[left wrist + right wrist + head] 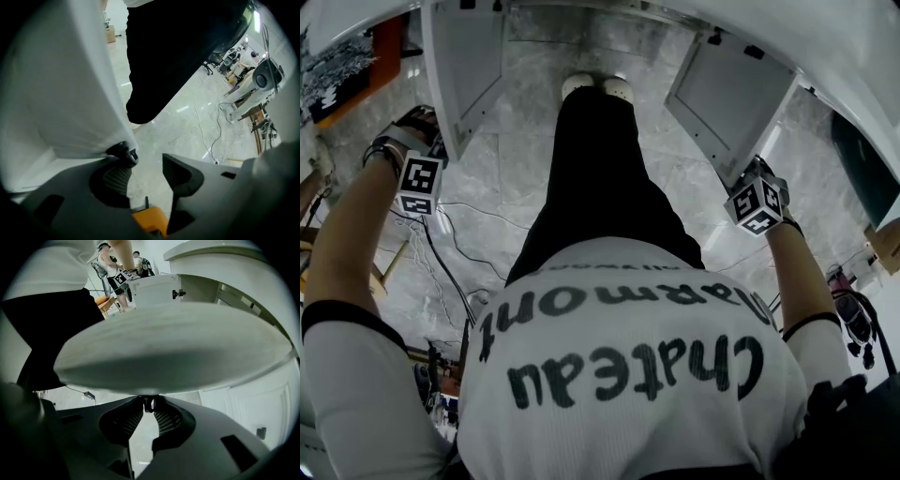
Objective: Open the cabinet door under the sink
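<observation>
Right gripper is clamped on the right knob at 12 o'clock. Left gripper gapes, left knob at 10 o'clock, maybe touching.

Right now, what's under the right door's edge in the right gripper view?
A small dark handle, with the right gripper shut on it, and pale floor below. The right door covers most of the view, so whatever lies behind it is hidden.
</observation>
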Demonstrator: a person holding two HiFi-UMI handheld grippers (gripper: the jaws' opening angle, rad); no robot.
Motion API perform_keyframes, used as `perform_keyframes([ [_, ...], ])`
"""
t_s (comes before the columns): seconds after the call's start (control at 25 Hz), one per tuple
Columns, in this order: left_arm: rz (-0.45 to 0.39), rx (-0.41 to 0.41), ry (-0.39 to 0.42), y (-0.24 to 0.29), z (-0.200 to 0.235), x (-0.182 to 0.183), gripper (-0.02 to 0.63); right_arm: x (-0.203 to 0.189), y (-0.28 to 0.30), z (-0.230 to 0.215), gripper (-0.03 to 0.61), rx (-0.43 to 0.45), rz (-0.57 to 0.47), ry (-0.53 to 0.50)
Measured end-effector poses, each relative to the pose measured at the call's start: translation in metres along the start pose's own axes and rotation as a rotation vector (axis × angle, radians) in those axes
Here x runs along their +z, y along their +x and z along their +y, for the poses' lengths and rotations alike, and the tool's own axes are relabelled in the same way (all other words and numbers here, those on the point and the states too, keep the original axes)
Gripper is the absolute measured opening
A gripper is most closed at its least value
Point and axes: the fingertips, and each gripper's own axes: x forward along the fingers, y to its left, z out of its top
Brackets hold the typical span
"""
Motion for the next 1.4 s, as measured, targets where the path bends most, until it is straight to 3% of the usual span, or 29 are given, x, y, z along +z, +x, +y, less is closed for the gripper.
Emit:
perform_keyframes([
  [0.28, -0.001, -0.067, 0.059, 0.000, -0.008, -0.008, 0.215, -0.019, -0.002, 0.000, 0.061, 0.043, 0.049, -0.053],
  [0.72, 0.001, -0.077, 0.095, -0.002, -0.010, -0.017, 0.218, -0.039, -0.008, -0.003, 0.069, 0.107, 0.103, -0.137],
  [0.92, -0.004, -0.072, 0.087, -0.002, -0.012, -0.015, 0.216, -0.043, -0.010, 0.001, 0.089, 0.155, 0.108, -0.159],
  [1.4, 0.008, -0.025, 0.052, -0.001, -0.011, -0.021, 0.216, -0.048, -0.010, -0.001, 0.078, 0.141, 0.143, -0.209],
])
